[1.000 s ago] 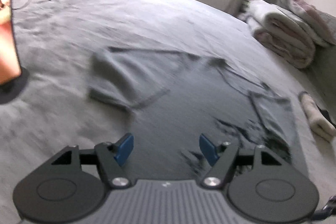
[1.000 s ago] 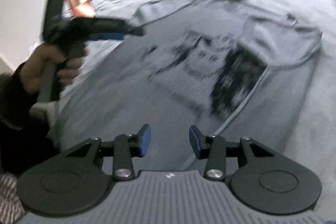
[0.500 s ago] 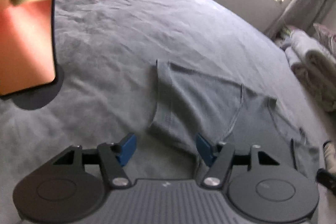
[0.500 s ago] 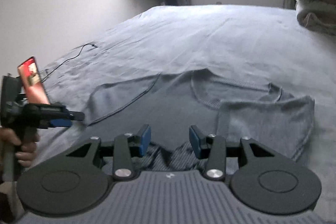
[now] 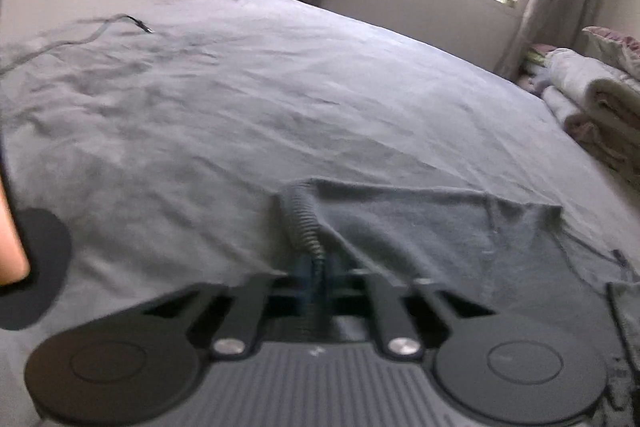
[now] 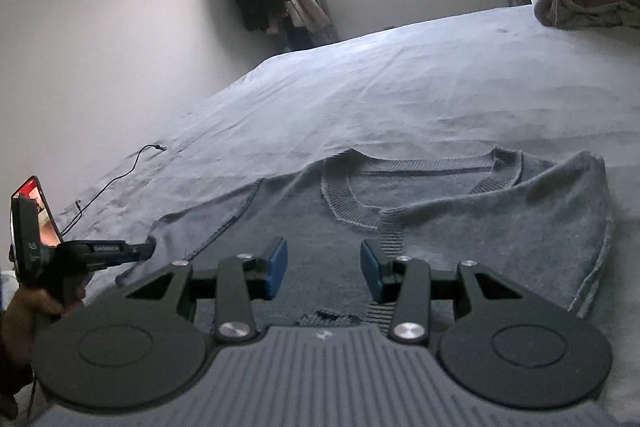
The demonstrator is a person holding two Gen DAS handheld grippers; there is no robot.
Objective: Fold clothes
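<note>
left gripper [image 5: 318, 269] fingers pinching sweater [image 6: 460, 223] sleeve cuff, right gripper [image 6: 324, 269] fingers apart, empty

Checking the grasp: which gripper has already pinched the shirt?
The left gripper: shut on the shirt's sleeve cuff. The right gripper hangs open over the shirt, pinching nothing.

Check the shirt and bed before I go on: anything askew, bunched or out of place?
The grey T-shirt is not lying flat: its right sleeve is folded in over the chest, its end beside the right gripper, which is open. The left gripper has pinched the left sleeve hem. A loose charging cable trails across the bed.
</note>
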